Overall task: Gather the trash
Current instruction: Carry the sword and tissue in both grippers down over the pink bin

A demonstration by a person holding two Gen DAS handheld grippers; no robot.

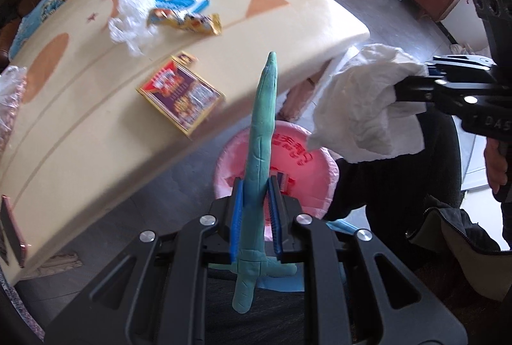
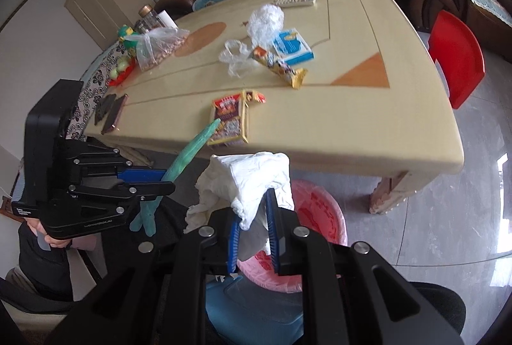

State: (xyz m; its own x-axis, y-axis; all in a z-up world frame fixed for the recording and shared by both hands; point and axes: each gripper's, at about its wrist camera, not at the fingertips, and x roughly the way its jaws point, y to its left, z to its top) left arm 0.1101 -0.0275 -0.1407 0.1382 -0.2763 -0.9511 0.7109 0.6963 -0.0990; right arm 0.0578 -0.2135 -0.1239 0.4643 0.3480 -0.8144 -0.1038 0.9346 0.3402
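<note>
Left tongs (image 1: 256,214) pinch a green rubber glove (image 1: 260,159), upright between the pads. Right tongs (image 2: 254,236) pinch crumpled white tissue (image 2: 252,178). Both are held beside the tabletop (image 2: 352,121), above the pink-lined trash bin (image 2: 323,217).

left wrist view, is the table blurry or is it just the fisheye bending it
Both: in the left wrist view the cream wooden table smears with motion blur and bows from fisheye distortion, while the green rubbery strip stays sharper; the right wrist view shows the table crisper, with window glare on the floor.
</note>
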